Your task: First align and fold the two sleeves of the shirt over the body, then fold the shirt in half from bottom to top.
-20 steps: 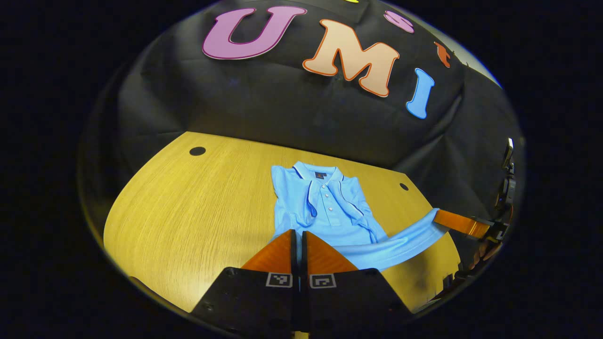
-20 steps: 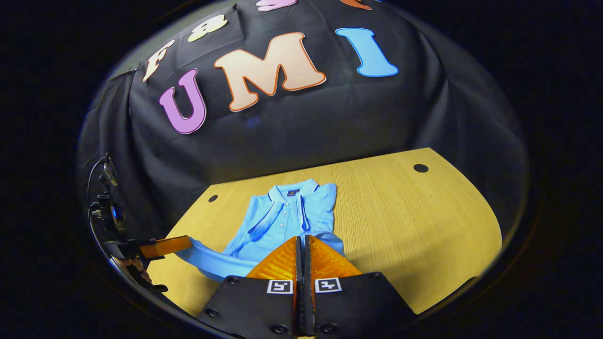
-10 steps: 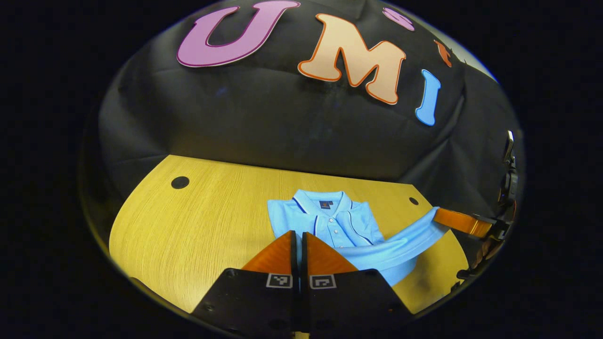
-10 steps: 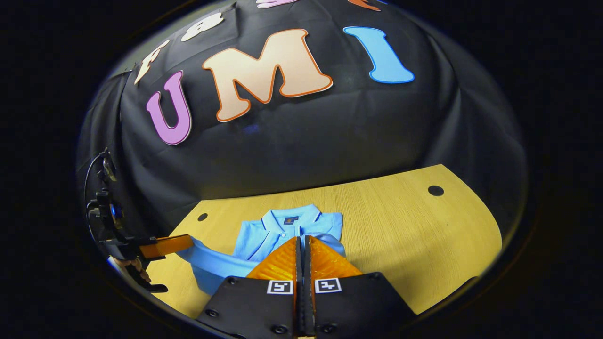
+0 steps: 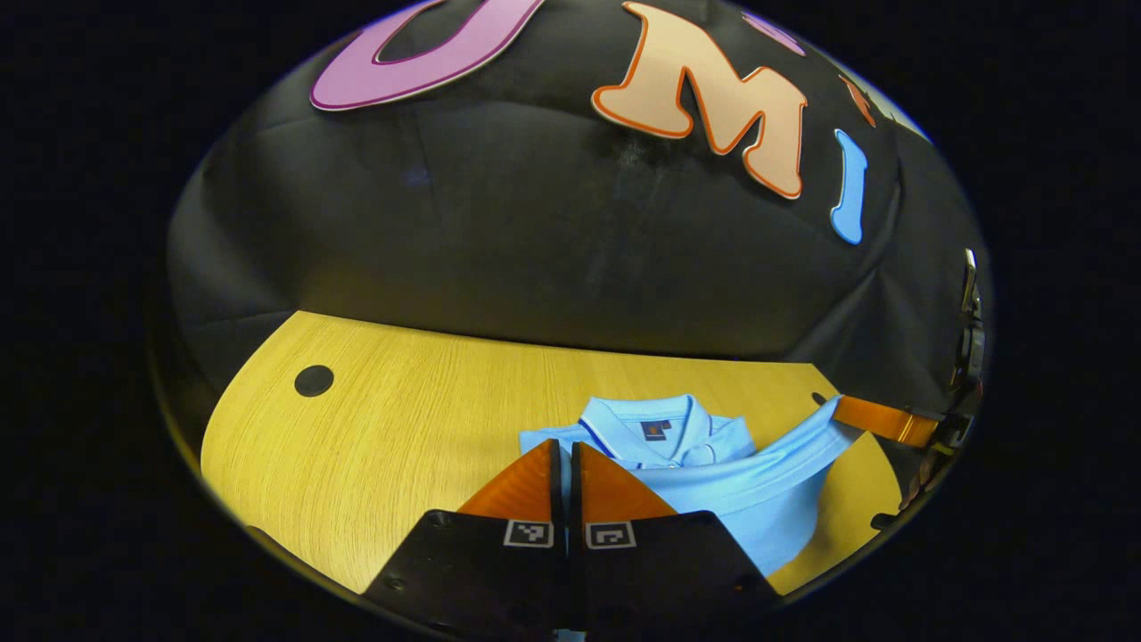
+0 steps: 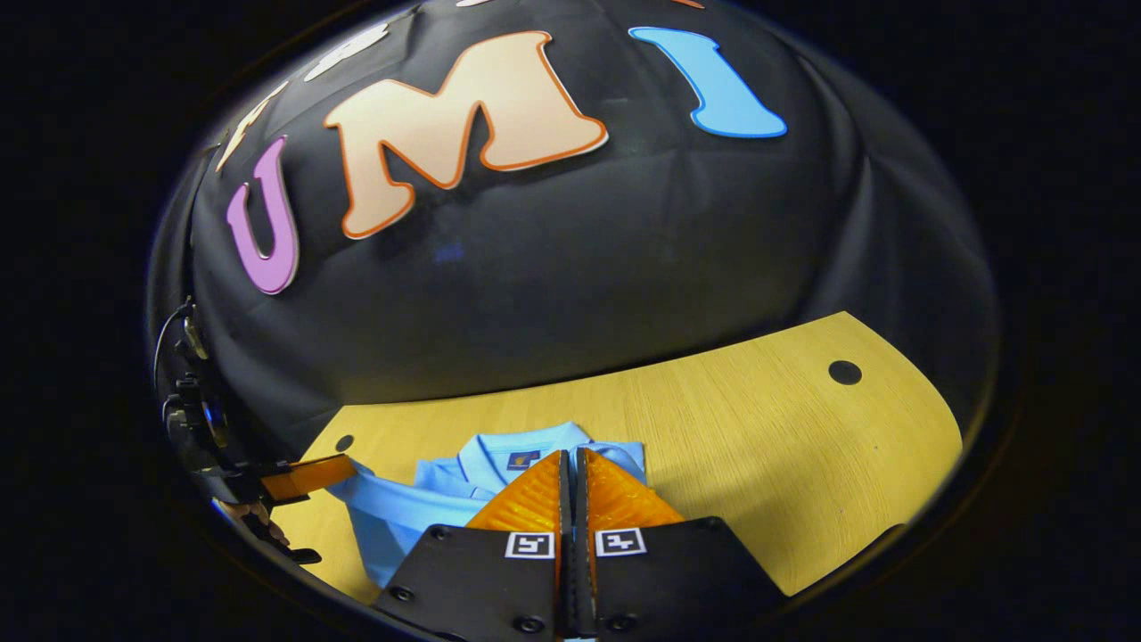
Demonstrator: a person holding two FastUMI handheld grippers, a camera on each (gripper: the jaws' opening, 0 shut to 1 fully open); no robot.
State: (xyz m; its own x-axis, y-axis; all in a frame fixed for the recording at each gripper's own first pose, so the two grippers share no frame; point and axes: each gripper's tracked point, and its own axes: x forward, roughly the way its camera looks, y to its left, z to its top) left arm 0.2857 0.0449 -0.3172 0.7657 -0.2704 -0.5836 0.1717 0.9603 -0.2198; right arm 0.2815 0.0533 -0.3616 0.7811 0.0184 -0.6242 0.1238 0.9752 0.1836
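Left gripper [image 5: 562,443] fingers pressed together, right gripper [image 6: 570,452] fingers likewise closed, both level, side by side

Each hand-held gripper [image 5: 562,450]: black screwed body, two square black-white markers, wedge fingers

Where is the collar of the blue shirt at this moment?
In the left gripper view the collar lies on the wooden table near its far edge, just beyond the lifted bottom hem; the right gripper view shows it left of centre.
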